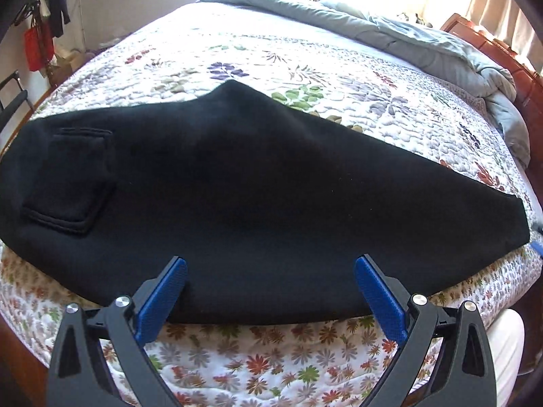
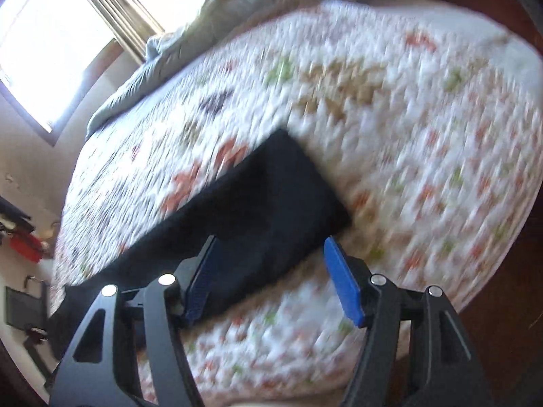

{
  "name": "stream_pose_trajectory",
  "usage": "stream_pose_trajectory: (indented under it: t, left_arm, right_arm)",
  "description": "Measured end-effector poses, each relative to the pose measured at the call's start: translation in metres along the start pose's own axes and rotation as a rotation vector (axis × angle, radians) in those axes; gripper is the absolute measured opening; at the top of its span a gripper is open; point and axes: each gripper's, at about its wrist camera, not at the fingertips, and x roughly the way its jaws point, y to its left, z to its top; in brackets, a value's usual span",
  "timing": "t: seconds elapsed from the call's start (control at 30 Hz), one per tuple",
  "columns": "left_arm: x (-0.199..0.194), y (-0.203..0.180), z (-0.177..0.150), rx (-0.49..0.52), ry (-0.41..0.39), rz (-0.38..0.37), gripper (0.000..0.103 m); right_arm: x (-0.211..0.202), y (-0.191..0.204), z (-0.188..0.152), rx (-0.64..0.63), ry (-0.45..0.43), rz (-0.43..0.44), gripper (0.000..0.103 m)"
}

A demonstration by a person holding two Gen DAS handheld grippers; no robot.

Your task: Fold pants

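Both grippers spread wide, holding nothing.
The left gripper (image 1: 270, 266) points level and forward; the right gripper (image 2: 269, 247) is rolled sideways, its view blurred.

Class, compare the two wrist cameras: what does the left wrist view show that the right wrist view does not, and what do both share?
Only the left wrist view shows the patch pocket on the black pants, the red bag hanging by the wall, and the whole garment laid flat. Only the right wrist view, which is blurred, shows the window close up and the pants' narrow end. Both show the floral quilt, the grey blanket, and an open tool: left, right.
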Motion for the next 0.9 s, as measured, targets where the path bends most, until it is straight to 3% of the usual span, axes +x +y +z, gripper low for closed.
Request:
stream_pose_trajectory:
  t: [0.17,0.33,0.47,0.5,0.53,0.6,0.8,0.9]
  left_arm:
    - [0.005,0.0,-0.001,0.0,0.008,0.007,0.099]
    - [0.007,-0.006,-0.001,0.012,0.015,0.001,0.099]
    - [0.009,-0.012,0.001,0.024,0.023,0.0,0.099]
    - [0.009,-0.013,0.002,0.026,0.024,-0.001,0.099]
    - [0.009,-0.014,0.002,0.026,0.024,-0.002,0.099]
    - [0.008,-0.018,0.003,0.026,0.022,-0.007,0.099]
    - [-0.001,-0.035,0.007,0.06,-0.039,-0.025,0.099]
    - [0.012,-0.042,0.005,0.081,-0.012,-0.017,0.099]
  right_arm:
    - [0.029,0.003,0.042,-0.128,0.039,-0.032,0.07]
    - [0.06,0.016,0.055,-0.28,0.128,-0.056,0.069]
    - [0.072,0.02,0.046,-0.363,0.154,-0.156,0.031]
    - [0.069,0.019,0.045,-0.385,0.14,-0.163,0.017]
    - [0.066,0.018,0.045,-0.388,0.129,-0.155,0.009]
    - [0.054,0.014,0.048,-0.368,0.11,-0.088,0.008]
    - [0.024,0.025,0.066,-0.358,-0.014,-0.049,0.008]
    - [0.054,0.026,0.07,-0.363,0.038,-0.144,0.008]
